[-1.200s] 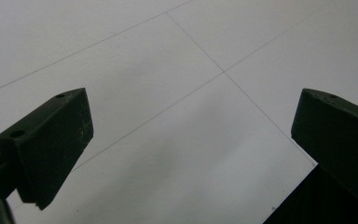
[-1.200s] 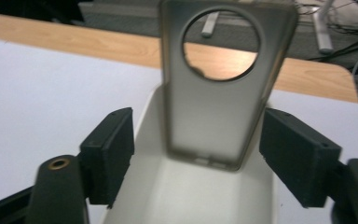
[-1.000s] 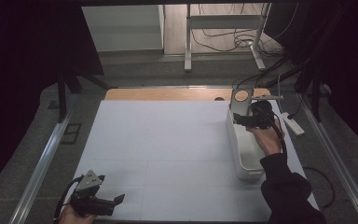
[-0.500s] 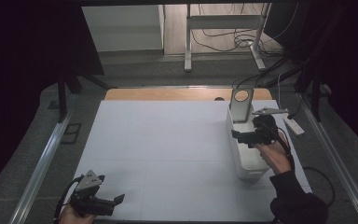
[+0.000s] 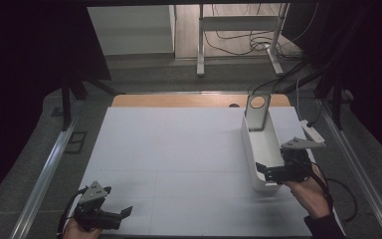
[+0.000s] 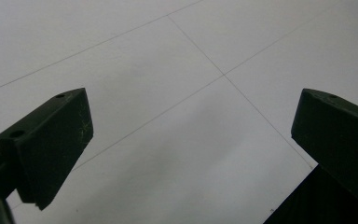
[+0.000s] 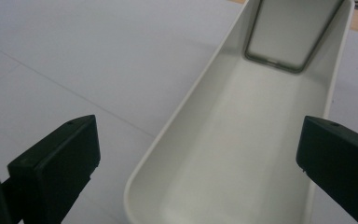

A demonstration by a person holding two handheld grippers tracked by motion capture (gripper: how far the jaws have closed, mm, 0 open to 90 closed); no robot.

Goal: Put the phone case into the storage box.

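A long white bin [image 5: 262,144] lies on the right side of the white tabletop [image 5: 179,149]. A grey plate with an orange disc [image 5: 256,109] stands tilted against the bin's far end. My right gripper [image 5: 268,174] hovers over the bin's near end, open. Its jaws have just been opening and nothing is between them. In the right gripper view the empty inside of the bin [image 7: 242,140] runs away from the gripper [image 7: 199,128] to the grey plate [image 7: 286,32]. My left gripper [image 5: 117,201] rests at the near left corner, open over bare tabletop [image 6: 191,98].
A wooden strip [image 5: 179,100] borders the tabletop's far edge. Metal rails [image 5: 47,169] run along both sides. A small white piece [image 5: 311,131] lies right of the bin. Cables and a stand's legs [image 5: 238,45] are on the floor beyond.
My right gripper drew back along the bin from the grey plate at its far end to its near end. The left gripper stayed put.
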